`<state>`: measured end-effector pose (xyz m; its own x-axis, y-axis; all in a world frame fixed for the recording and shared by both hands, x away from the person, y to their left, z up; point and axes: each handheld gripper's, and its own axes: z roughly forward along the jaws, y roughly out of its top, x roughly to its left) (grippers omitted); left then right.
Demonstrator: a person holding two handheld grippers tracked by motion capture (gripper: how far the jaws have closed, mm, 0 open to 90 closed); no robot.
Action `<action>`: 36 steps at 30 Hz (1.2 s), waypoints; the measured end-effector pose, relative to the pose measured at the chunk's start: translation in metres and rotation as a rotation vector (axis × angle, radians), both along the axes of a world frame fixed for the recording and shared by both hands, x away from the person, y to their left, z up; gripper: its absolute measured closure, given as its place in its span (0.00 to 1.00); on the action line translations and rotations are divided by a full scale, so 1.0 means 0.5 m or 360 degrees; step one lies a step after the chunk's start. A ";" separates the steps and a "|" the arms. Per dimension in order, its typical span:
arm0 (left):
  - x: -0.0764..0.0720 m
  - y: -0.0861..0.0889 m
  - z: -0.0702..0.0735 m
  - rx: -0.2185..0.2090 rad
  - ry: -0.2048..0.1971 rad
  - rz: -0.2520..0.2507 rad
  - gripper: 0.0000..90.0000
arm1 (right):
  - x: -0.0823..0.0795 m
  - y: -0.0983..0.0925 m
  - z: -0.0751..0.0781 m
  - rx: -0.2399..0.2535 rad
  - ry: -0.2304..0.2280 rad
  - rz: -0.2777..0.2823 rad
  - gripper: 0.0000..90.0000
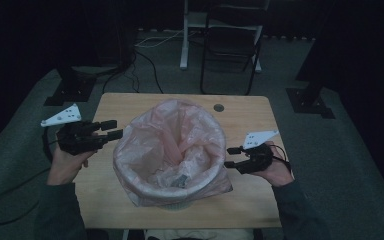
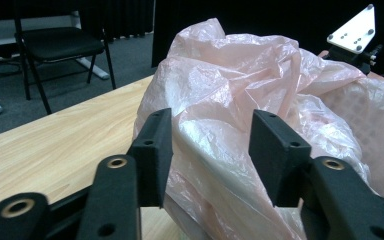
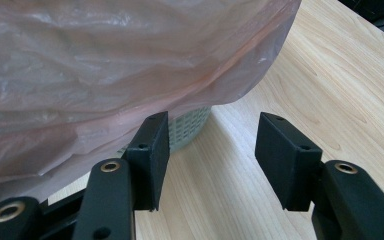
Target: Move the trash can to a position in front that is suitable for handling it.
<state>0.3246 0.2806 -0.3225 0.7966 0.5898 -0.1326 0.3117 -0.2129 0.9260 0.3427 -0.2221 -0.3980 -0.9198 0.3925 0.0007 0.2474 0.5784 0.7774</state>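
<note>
High view showed a pink plastic bag (image 1: 172, 145) lining a white mesh basket (image 1: 180, 204) at the centre of the wooden bench (image 1: 130, 107), the bag's top folded out over the rim & hanging down the sides. Some crumpled stuff lay at the bottom inside — too dim to tell what. Left gripper (image 1: 111, 130) sat just beside the bag's left edge, fingers apart w/ nothing between them; in the left gripper view its fingers (image 2: 152, 150) were spread wide w/ the bag (image 2: 240, 100) right ahead, close to the film but contact unclear. Right gripper (image 1: 231, 156) was at the bag's right edge, also open. Right gripper view had its fingers (image 3: 152, 150) wide — left one under the bag's overhang (image 3: 105, 65), the basket (image 3: 190, 127) mesh just beyond, bare bench (image 3: 305, 75) past the other. A black chair (image 1: 232, 45) stood on the floor behind the bench.
</note>
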 end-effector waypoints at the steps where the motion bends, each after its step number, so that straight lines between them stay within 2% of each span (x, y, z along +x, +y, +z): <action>1: 0.001 -0.001 -0.001 0.0002 0.0004 -0.0006 0.56 | 0.000 0.001 0.000 0.0006 -0.0005 -0.0002 0.52; 10: 0.011 -0.017 -0.009 0.0053 0.0077 -0.0012 0.56 | 0.001 0.025 0.001 0.0047 -0.0019 -0.0029 0.52; 17: 0.020 -0.033 -0.017 0.0090 0.0098 -0.0015 0.56 | 0.005 0.048 -0.005 0.0061 -0.0010 -0.0042 0.52; 23: 0.027 -0.035 -0.021 0.0082 0.0101 -0.0009 0.56 | 0.010 0.059 -0.009 0.0075 -0.0005 -0.0089 0.52; 29: 0.035 -0.041 -0.025 0.0122 0.0089 0.0042 0.56 | 0.019 0.070 -0.009 0.0083 -0.0013 -0.0135 0.52; 36: 0.044 -0.030 -0.026 0.0142 0.0058 0.0135 0.58 | 0.038 0.092 -0.006 0.0091 -0.0027 -0.0197 0.52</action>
